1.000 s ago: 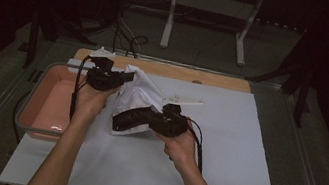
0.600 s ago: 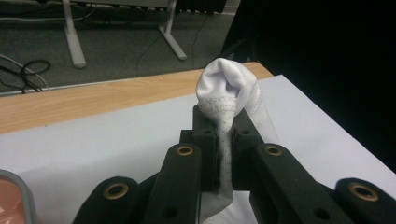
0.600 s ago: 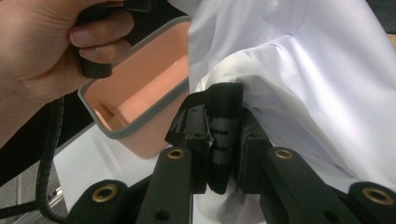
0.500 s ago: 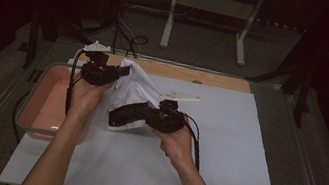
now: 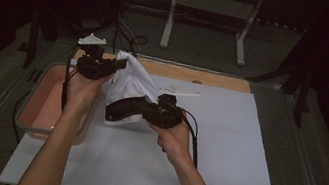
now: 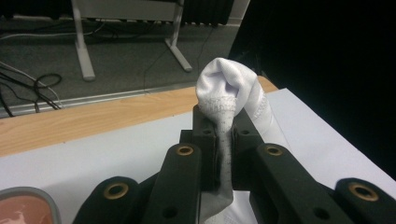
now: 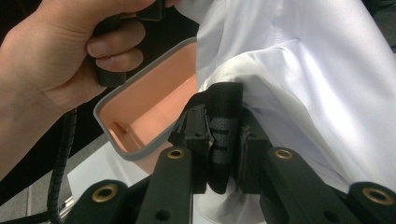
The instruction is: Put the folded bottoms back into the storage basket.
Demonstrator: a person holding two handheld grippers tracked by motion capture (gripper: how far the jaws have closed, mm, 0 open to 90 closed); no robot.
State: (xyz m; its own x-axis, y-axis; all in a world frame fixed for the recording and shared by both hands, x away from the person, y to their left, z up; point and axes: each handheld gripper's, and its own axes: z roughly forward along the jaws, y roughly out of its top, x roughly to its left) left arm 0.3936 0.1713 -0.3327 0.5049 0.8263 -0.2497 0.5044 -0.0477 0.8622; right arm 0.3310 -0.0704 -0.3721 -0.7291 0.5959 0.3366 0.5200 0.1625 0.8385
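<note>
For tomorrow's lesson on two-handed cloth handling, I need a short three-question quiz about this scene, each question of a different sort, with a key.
1. True or false: the left gripper is shut on a bunched part of the white fabric garment.
2. What does the right gripper clamp? A) a black strap on the garment B) the tray rim C) a cable
3. Which shallow container sits at the table's left edge?

Key:
1. True; white cloth is pinched between its jaws.
2. A; the black strap sits between the jaws.
3. The pink plastic tray with a grey rim.
</note>
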